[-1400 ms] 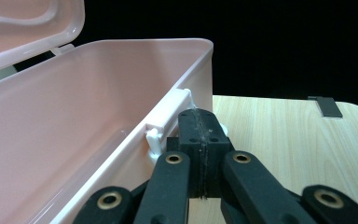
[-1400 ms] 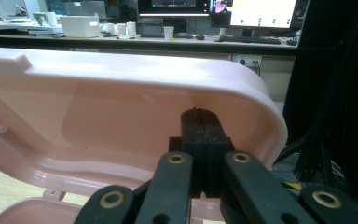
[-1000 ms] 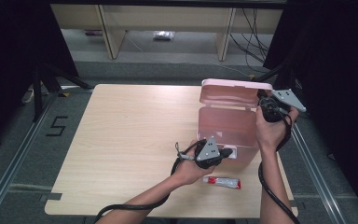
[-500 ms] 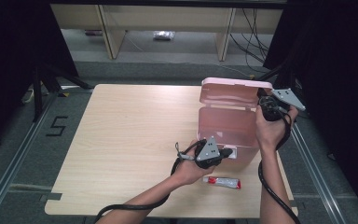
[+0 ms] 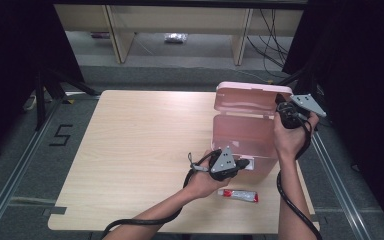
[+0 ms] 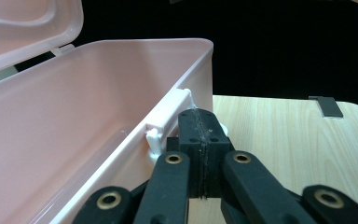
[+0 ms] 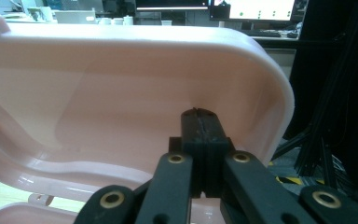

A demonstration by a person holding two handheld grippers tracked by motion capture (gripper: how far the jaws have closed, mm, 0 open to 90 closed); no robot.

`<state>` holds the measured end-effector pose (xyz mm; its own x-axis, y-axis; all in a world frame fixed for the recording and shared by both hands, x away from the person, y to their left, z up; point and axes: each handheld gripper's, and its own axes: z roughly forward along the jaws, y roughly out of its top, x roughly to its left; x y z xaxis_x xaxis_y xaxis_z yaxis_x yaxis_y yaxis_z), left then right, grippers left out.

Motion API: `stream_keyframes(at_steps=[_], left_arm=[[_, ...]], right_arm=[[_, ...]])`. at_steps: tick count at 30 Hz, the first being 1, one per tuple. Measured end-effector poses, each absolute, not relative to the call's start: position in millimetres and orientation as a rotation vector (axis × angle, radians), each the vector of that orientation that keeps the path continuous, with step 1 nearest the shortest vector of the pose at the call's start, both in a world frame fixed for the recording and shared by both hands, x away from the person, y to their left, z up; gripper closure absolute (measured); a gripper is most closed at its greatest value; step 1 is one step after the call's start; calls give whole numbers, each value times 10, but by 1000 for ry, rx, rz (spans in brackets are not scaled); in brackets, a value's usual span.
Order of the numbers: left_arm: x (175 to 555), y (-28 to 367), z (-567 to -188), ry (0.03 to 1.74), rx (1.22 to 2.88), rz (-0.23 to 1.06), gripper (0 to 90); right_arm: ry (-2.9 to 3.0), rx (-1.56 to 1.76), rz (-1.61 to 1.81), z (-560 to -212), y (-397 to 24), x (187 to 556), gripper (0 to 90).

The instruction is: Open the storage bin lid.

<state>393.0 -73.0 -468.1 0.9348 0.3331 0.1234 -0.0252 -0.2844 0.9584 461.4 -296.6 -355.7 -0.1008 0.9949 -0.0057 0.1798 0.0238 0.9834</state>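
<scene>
From above, the pink box (image 5: 243, 134) stands open at the table's (image 5: 130, 150) right edge, its lid (image 5: 247, 98) upright. Your left gripper (image 5: 243, 163) rests at the box's front wall, forearm low; your right gripper (image 5: 281, 107) is raised at the lid's right end, and a small tube (image 5: 238, 195) lies just in front of the box.

In the left gripper view, the jaws are clenched beside the box's white latch (image 6: 168, 116), grasping nothing I can see. Push here and the box may slide.

In the right gripper view, the jaws are clenched against the lid's inside (image 7: 121, 102). Slip, and it could drop shut.
</scene>
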Motion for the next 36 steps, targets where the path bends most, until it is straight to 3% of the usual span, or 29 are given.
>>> stream_keyframes(at_steps=[36], left_arm=[[3932,-731,-4676,219,1836,356,891]], right_arm=[[1459,1315,1124,-3647,-2988,4788,900]])
